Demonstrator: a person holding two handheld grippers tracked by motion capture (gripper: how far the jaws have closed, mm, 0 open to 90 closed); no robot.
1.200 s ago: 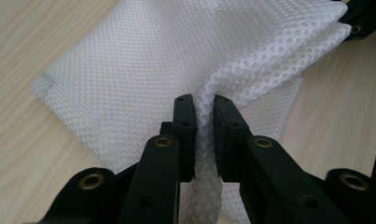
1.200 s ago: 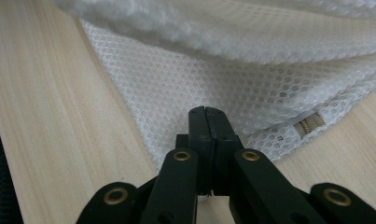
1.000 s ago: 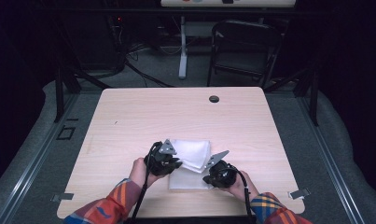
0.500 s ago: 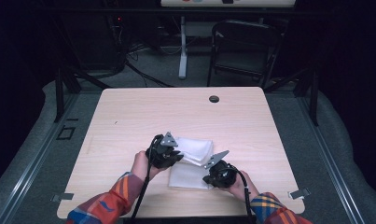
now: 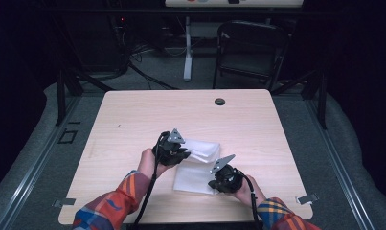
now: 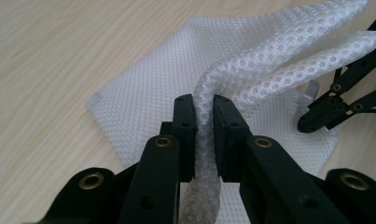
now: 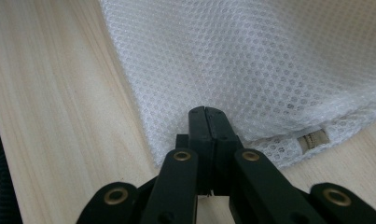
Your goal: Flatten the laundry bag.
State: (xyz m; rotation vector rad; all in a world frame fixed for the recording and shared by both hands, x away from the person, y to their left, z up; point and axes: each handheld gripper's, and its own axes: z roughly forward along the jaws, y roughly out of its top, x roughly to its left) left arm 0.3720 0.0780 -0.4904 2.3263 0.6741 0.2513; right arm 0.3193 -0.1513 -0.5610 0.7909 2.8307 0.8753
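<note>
Your left gripper [image 6: 203, 135] is clamped on a bunched fold of the white mesh bag [image 6: 185, 70]; the mesh runs up between the two black jaws and lifts off the table [image 6: 50, 56] in a raised loop toward the far side. In the high view that same left gripper [image 5: 174, 152] sits at the bag's [image 5: 196, 167] upper left edge, with the lifted fold just beside it.

Your right gripper [image 7: 208, 122] has its jaws pressed fully together at the bag's [image 7: 251, 60] near edge. The tips meet right at the mesh hem; you cannot tell from this angle whether a thin bit of fabric is pinched between them. A small zipper end [image 7: 312, 140] sits just beside those jaws, at the bag's corner. In the high view the right gripper [image 5: 224, 178] lies at the bag's lower right corner.

The bag lies mostly flat on the table [image 5: 133, 120], between your two grippers, toward the near edge. The round grommet hole [image 5: 220, 101] is well beyond the bag, near the far edge.
</note>
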